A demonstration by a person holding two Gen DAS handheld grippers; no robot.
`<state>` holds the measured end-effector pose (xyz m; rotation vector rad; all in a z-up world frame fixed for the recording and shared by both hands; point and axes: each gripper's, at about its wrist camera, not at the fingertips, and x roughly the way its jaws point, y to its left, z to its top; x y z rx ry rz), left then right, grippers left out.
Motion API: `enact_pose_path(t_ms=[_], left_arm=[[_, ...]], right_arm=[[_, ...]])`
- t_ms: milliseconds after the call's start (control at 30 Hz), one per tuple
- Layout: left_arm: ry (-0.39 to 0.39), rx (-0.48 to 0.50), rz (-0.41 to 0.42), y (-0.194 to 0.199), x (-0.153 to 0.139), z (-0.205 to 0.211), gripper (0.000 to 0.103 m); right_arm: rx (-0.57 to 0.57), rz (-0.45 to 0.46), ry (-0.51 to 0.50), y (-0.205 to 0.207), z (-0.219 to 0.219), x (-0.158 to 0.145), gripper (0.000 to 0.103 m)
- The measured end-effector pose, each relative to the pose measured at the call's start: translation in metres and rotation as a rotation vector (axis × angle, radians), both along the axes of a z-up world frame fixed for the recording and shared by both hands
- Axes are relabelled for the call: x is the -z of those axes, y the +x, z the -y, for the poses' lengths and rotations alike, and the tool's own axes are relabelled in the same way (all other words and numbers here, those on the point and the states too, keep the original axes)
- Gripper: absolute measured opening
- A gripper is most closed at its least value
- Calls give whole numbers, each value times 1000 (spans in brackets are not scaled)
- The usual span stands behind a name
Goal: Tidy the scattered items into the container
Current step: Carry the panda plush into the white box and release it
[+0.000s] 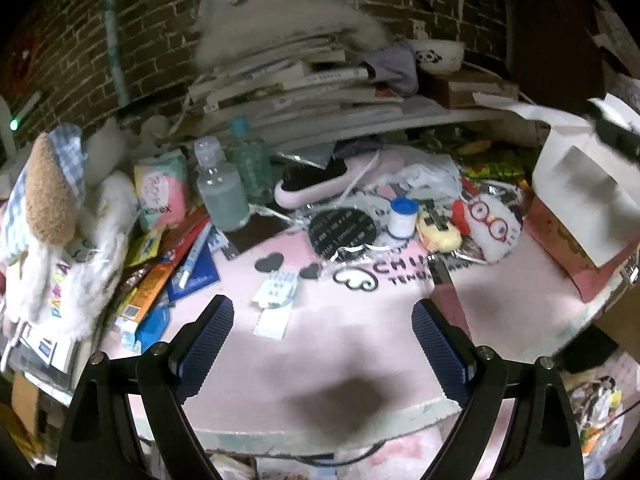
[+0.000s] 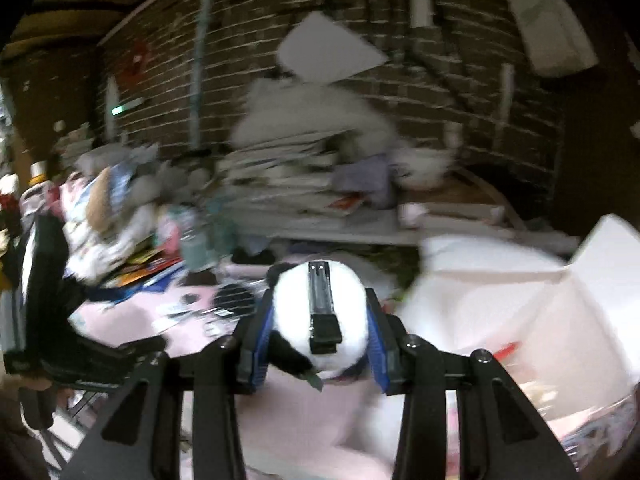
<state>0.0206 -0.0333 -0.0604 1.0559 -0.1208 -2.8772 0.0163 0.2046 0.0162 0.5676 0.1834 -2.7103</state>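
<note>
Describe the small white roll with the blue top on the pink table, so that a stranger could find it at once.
Start at the pink table and look toward its far middle, just right of the round black patterned disc. There stands the small white roll with a blue top. Unlike the soft yellow and white plush toys on its right, it is a hard, upright cylinder.

A pink table [image 1: 320, 344] carries a hairbrush [image 1: 316, 182], two bottles [image 1: 222, 196], plush toys [image 1: 494, 222] and a white box [image 1: 580, 188].

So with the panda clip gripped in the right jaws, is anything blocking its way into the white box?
Nothing visible does. The right gripper holds the panda plush clip above the pink mat, and the open white box lies just to its right, with no object between them, though the view is blurred.
</note>
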Motion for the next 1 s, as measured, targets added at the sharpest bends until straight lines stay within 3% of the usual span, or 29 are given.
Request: enact_pose_path(t_ms=[133, 300, 400, 533, 600, 667, 767, 933, 1000], left_arm=[[-99, -11, 51, -10, 7, -7, 90], [-21, -11, 79, -17, 12, -2, 90], [-39, -22, 103, -19, 15, -4, 90], [30, -44, 150, -24, 17, 0, 90], [17, -60, 155, -25, 17, -2, 91], [-45, -82, 172, -27, 17, -8, 91], [-137, -91, 149, -25, 15, -17, 91], [-8, -24, 164, -24, 13, -9, 91], [3, -25, 151, -22, 12, -6, 91]], right_arm=[[104, 37, 35, -17, -40, -17, 38], [179, 183, 94, -48, -79, -11, 38], [178, 285, 107, -65, -91, -1, 38], [175, 352, 132, -75, -95, 8, 38], [174, 390, 141, -80, -97, 13, 38], [177, 419, 149, -83, -99, 17, 38], [202, 411, 173, -83, -101, 20, 38], [231, 378, 194, -80, -102, 16, 40], [238, 361, 193, -77, -102, 14, 53]])
